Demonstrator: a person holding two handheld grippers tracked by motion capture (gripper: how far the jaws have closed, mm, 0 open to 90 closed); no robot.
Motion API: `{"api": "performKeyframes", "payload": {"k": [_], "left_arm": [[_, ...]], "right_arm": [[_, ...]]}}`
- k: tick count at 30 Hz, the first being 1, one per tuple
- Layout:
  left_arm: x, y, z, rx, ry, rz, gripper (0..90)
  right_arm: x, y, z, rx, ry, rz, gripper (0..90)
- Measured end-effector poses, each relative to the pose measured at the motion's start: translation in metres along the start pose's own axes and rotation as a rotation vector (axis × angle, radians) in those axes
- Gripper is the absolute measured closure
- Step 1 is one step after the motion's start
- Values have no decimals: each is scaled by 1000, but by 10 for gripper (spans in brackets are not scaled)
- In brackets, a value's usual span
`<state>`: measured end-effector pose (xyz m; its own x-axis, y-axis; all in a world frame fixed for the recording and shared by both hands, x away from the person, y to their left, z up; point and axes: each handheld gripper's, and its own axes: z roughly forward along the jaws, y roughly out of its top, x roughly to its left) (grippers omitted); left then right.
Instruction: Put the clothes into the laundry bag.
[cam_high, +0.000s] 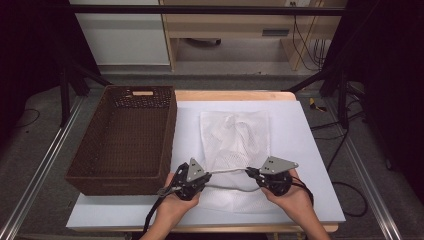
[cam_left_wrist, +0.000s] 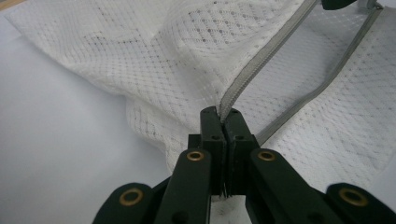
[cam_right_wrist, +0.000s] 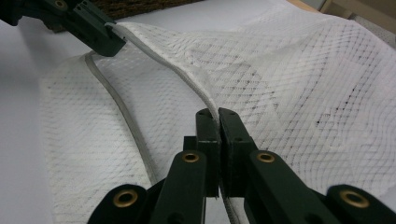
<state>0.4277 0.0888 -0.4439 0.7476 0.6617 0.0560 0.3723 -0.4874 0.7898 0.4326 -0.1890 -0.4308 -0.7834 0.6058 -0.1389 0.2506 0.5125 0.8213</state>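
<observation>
Two claws, left (cam_high: 202, 179) and right (cam_high: 256, 175), pinch my mesh bag's (cam_high: 235, 132) upper zipper edge (cam_high: 227, 170); next, lifting it basketward (cam_high: 90, 172).

White mesh cloth bag (cam_high: 235, 145): open-weave netting, soft, matt, semi-sheer, at frame centre. Grey zipper tape (cam_left_wrist: 261, 63) along its mouth: woven, fine-toothed, dull. Dark brown woven wicker basket (cam_high: 125, 140), left of frame: rough, ribbed. Pale blue-white table sheet (cam_high: 310, 150): smooth, matt. Light wooden table edge (cam_high: 230, 95), upper centre: smooth. Black plastic gripper fingers (cam_right_wrist: 208, 126): matt, brass-coloured rivets.
</observation>
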Motion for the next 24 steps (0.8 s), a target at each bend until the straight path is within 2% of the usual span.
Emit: {"api": "performKeyframes", "payload": {"k": [11, 24], "left_arm": [[-1, -6, 3, 15, -2, 2, 885], [-2, -14, 11, 73, -11, 17, 874]], "right_arm": [[3, -7, 3, 15, 5, -14, 878], [6, -18, 13, 73, 16, -41, 865]]}}
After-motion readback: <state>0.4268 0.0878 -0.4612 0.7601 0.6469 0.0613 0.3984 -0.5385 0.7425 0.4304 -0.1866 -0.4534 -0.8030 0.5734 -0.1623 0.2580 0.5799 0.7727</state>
